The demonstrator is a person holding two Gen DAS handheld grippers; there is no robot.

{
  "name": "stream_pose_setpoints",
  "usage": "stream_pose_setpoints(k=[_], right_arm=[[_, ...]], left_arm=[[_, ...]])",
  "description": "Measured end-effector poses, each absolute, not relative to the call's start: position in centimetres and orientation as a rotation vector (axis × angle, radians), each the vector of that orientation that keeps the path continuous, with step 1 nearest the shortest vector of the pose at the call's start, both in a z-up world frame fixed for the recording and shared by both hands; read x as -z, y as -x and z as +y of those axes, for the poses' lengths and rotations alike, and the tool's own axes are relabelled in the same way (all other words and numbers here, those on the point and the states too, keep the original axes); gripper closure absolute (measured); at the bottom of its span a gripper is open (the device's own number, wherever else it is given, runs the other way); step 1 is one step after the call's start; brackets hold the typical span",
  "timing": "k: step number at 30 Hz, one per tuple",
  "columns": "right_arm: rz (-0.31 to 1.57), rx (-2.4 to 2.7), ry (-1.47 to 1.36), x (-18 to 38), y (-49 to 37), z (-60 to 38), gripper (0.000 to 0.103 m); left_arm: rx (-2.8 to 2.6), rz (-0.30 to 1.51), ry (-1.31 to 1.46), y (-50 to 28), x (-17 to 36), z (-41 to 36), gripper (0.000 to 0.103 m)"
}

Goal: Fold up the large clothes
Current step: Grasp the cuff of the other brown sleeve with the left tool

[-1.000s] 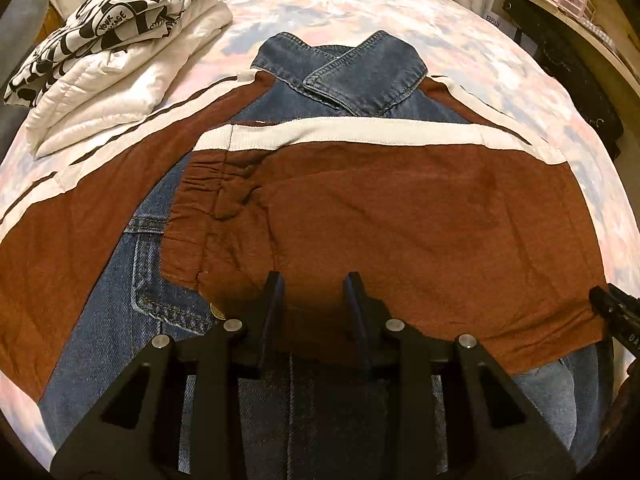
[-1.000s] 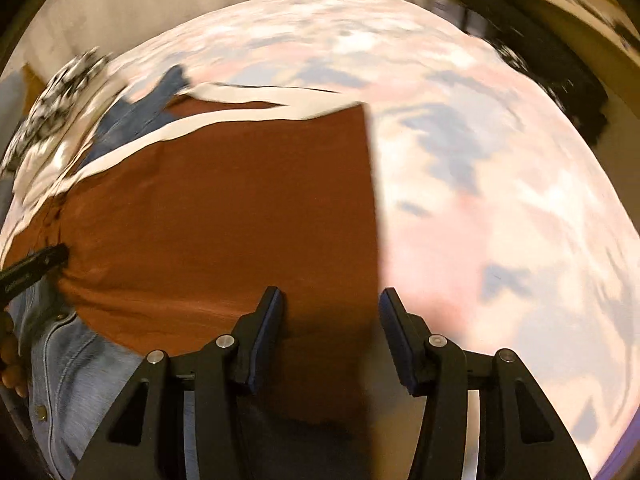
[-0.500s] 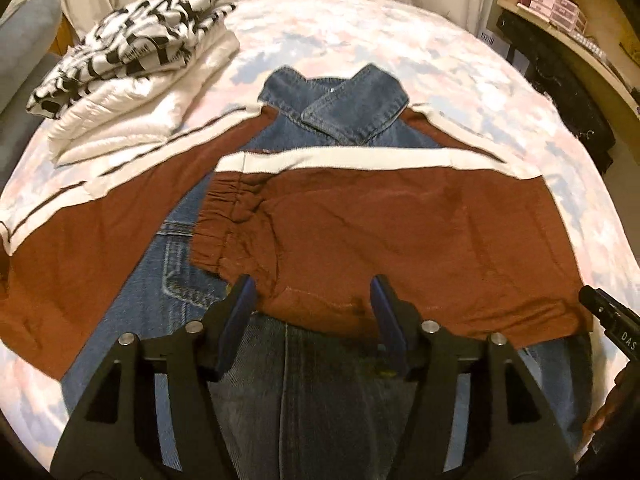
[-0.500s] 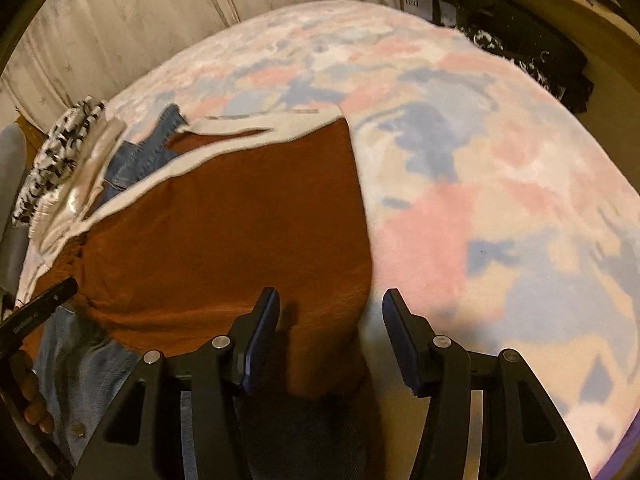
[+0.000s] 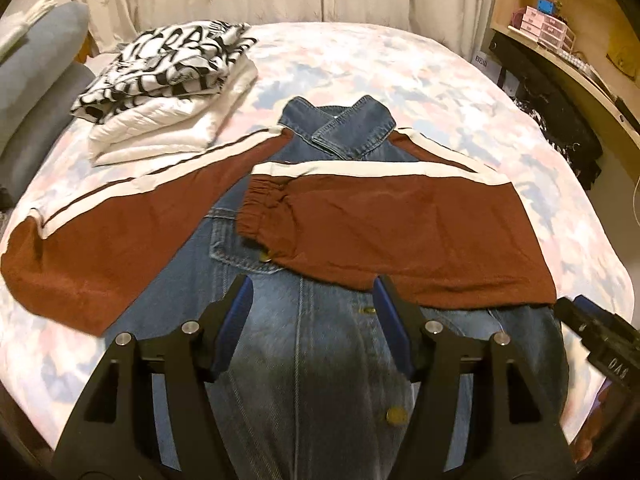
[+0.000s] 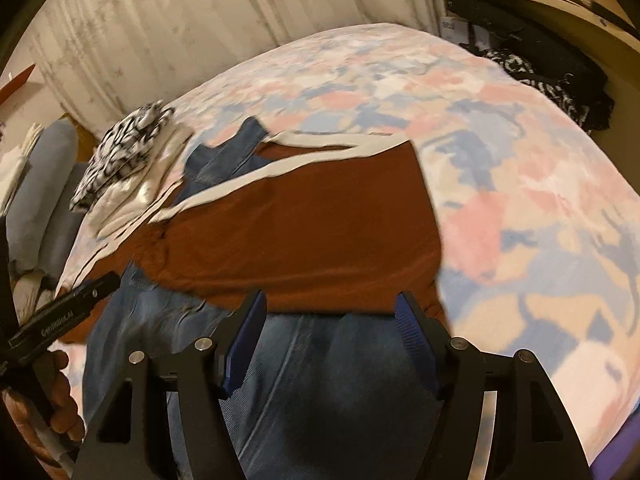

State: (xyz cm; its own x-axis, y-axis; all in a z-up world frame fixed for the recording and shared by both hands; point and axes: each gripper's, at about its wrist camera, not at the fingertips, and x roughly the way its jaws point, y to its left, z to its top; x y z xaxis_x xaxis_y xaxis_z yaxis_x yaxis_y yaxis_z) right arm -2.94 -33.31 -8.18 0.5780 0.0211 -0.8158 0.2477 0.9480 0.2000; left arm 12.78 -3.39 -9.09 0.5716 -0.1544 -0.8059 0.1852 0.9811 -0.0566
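The blue denim jacket with rust-brown sleeves (image 5: 320, 360) lies flat at frame centre on the floral bed (image 5: 380, 60). One sleeve (image 5: 392, 232) is folded across the chest; the other (image 5: 104, 236) remains spread lower left. Left claw (image 5: 312, 304) and right claw (image 6: 330, 320) hover released, empty.

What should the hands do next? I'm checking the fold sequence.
Probably reach the left gripper to the spread sleeve and fold it across the jacket. The other sleeve already lies folded over, and both grippers are open and empty.
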Motion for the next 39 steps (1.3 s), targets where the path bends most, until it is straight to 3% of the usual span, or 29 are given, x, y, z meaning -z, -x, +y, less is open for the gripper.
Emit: stream_pose_setpoints(k=[10,23,39], right_arm=[[0.958,0.020,-0.184,6.9,5.8,-25.9,0.035],[0.913,-0.132,-0.058,3.1,3.8,-13.2,0.035],[0.831,-0.323,0.047,3.2,-7.0,4.9,0.035]], left_arm=[[0.172,0.918,0.012,-7.9,5.9,2.8,0.043],[0.005,0.898,0.161,-5.1,4.4,17.6,0.043],[-0.201,0.887,0.477,-8.2,10.7,40.3,0.039]])
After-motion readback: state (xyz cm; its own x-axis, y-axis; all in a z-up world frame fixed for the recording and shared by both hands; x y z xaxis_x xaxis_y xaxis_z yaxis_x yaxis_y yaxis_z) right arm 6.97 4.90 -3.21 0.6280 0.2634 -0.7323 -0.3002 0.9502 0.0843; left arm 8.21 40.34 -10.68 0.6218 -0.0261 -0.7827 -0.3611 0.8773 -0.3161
